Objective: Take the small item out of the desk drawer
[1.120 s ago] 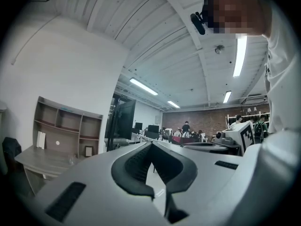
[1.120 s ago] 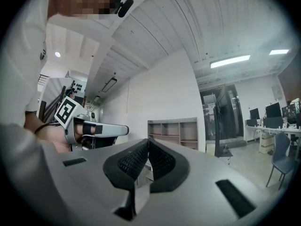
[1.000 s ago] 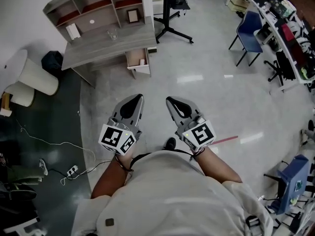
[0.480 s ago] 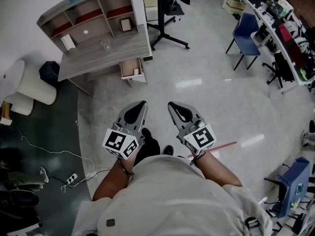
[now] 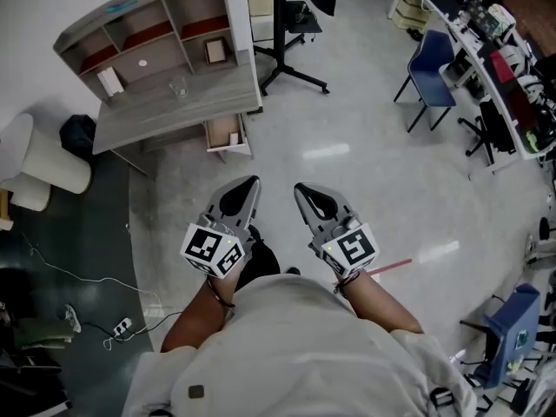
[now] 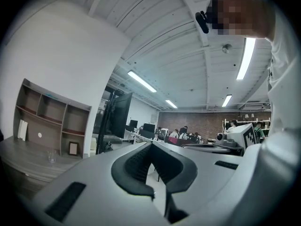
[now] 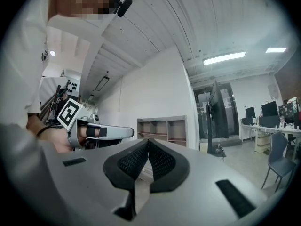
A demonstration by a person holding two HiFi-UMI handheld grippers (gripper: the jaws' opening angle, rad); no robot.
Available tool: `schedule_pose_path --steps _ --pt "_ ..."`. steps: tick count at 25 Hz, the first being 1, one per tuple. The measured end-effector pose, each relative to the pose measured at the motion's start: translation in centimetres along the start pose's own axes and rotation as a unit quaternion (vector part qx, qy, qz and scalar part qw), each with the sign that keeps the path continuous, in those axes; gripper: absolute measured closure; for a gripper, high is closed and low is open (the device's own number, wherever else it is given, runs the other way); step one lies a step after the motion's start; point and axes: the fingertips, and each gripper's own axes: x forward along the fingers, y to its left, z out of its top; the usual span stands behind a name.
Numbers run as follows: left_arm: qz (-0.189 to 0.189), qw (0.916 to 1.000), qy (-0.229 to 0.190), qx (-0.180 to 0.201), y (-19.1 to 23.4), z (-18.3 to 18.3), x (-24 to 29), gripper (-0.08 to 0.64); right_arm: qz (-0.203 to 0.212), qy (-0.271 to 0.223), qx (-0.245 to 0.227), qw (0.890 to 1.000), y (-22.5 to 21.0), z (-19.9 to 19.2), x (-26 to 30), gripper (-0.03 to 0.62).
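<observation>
The grey wooden desk (image 5: 165, 107) with its shelf unit stands at the upper left of the head view, some way ahead of me. Its drawer (image 5: 227, 133) hangs open under the right end; what lies inside is too small to make out. Both grippers are held side by side in front of the person's body, far short of the desk. The left gripper (image 5: 249, 182) is shut with nothing between its pads (image 6: 141, 161). The right gripper (image 5: 299, 187) is likewise shut and empty (image 7: 148, 140).
A drinking glass (image 5: 178, 86) stands on the desk and a picture frame (image 5: 215, 51) in the shelves. A black stand (image 5: 282, 68) is right of the desk, a blue chair (image 5: 427, 59) further right. White round seats (image 5: 48, 159) and floor cables (image 5: 117, 327) lie to the left.
The desk and its open drawer have slid down and to the left in the head view as the person steps nearer. Both grippers stay shut, held in front of the body.
</observation>
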Motion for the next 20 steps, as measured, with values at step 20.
schedule_pose_path --steps 20 --pt "0.014 0.9998 -0.014 -0.002 22.6 4.8 6.2 0.546 0.034 0.024 -0.033 0.999 -4.1 0.8 24.4 0.572"
